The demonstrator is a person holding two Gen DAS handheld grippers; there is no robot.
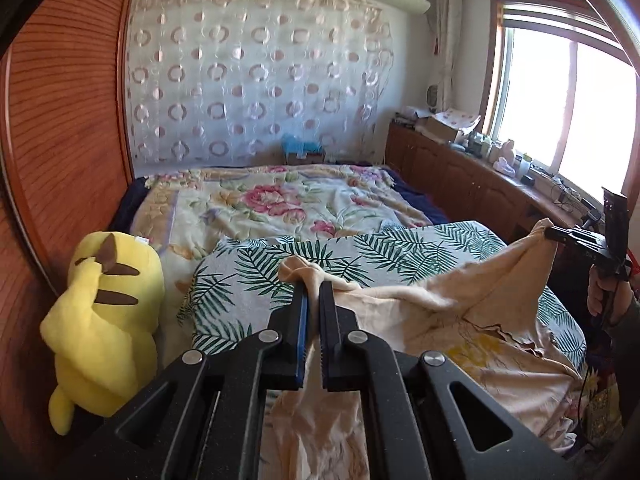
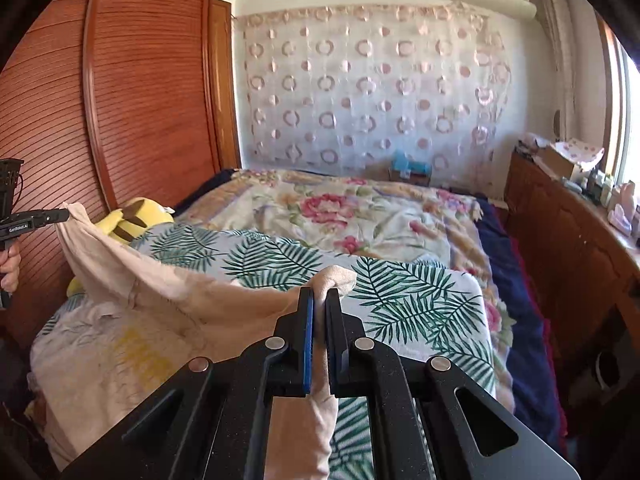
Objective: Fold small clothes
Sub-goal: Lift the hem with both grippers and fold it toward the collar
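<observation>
Left wrist view: left gripper (image 1: pixel 314 286) clamped tight on corner of peach garment (image 1: pixel 460 312), fabric bunched between jaws. Garment lifted off leaf-print sheet (image 1: pixel 256 264), stretching over to right gripper (image 1: pixel 550 234). Yellow plush (image 1: pixel 106 320) sits beside, left.

Right wrist view: right gripper (image 2: pixel 319 294) pinched shut on other corner of garment (image 2: pixel 168 292), cloth hanging through. Left gripper (image 2: pixel 64 214) holds far corner up, garment sagging over sheet (image 2: pixel 400 292).

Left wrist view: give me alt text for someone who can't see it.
The left gripper is shut on a bunched edge of a peach garment, which stretches across to the right gripper above a leaf-print cloth. A yellow plush toy sits at left.
</observation>
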